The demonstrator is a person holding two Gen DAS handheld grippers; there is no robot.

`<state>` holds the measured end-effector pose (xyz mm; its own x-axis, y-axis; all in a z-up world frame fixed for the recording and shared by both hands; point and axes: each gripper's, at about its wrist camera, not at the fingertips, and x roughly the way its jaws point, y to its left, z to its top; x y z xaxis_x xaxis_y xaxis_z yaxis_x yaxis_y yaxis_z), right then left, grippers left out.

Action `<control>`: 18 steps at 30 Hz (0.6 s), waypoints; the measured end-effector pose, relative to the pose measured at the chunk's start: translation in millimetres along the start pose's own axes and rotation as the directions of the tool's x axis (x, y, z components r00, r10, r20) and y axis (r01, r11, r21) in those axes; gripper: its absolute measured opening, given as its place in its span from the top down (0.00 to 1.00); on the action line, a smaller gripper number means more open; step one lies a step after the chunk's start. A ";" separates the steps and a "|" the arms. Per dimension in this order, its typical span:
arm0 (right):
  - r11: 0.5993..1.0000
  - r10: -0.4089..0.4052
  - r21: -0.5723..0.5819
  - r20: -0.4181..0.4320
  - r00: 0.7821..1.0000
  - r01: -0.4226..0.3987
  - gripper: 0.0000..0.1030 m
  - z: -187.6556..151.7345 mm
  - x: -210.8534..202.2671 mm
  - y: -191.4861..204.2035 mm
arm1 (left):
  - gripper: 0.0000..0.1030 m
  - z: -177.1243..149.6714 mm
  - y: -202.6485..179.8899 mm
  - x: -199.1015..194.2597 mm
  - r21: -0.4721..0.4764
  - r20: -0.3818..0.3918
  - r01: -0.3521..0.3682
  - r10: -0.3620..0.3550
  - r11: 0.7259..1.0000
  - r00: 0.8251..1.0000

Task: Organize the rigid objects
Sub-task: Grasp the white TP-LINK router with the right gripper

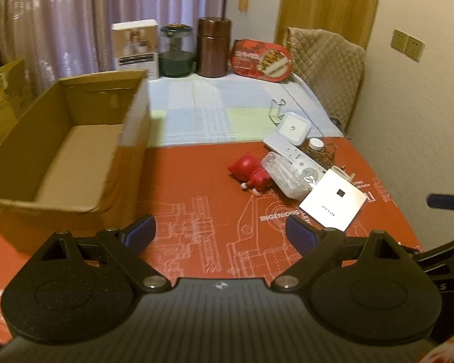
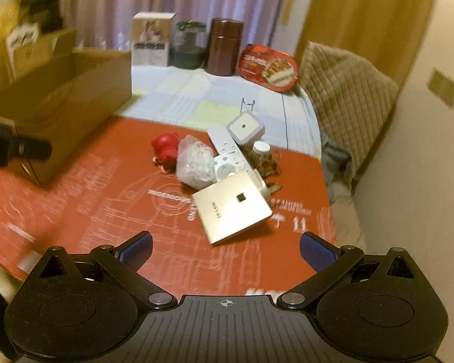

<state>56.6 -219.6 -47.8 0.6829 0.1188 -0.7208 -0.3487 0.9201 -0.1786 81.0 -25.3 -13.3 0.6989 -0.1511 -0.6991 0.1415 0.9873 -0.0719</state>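
1 cardboard box (image 1: 60,139), 1 red toy (image 1: 251,172), 1 remote (image 1: 296,160), 2 white square devices (image 1: 333,204) (image 1: 295,127), 1 bag (image 1: 284,175).

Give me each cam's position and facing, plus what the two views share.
Left wrist: sits behind the open left gripper, low over the red mat, facing the curtain; cardboard box at left, right gripper's fingertip at the right edge.
Right wrist: sits behind the open right gripper, facing the same way; the left gripper pokes in at the left edge.
Shared: white flat box, red toy, remote, cardboard box.
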 end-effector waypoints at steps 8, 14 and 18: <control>0.978 -0.017 -0.207 -0.033 0.999 0.010 0.02 6.9 64.9 5.9 | 0.12 4.3 -20.5 55.8 0.104 -0.016 0.103 -0.102 0.989 0.995; 0.954 -0.032 -0.298 -0.065 0.997 0.011 0.02 8.7 103.4 7.0 | 0.12 4.4 -20.8 92.2 0.130 -0.038 0.129 -0.125 0.983 0.991; 0.930 -0.047 -0.368 -0.067 0.997 0.019 0.02 6.0 124.7 10.2 | 0.12 3.0 -17.4 107.5 0.140 -0.052 0.122 -0.115 0.983 0.992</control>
<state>142.0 -193.2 -135.4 0.6536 0.0503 -0.7552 -0.5478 0.7199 -0.4262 155.8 -58.8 -85.1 0.6404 -0.2613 -0.7222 0.3222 0.9450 -0.0563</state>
